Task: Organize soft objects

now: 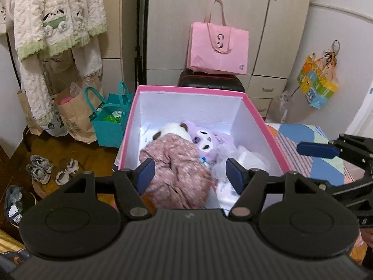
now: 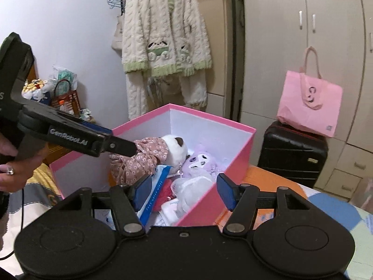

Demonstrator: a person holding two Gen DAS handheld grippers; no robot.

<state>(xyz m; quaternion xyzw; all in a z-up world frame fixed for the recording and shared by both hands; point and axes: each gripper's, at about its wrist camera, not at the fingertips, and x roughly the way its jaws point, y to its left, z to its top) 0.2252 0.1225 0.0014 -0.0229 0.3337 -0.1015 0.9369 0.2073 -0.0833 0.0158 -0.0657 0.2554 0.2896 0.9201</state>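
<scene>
I see the pink box (image 1: 261, 116) standing open on the bed, with the panda plush (image 1: 179, 161) in its floral dress and the purple plush (image 1: 207, 140) lying inside it, while my left gripper (image 1: 190, 175) and right gripper (image 2: 184, 191) hover above it, jaws apart, holding nothing.

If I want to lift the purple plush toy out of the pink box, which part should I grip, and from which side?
Probably grip the purple plush toy by its head, coming from above through the open top of the pink box. The head lies face-up and uncovered, while the panda plush and floral cloth crowd one side.
</scene>
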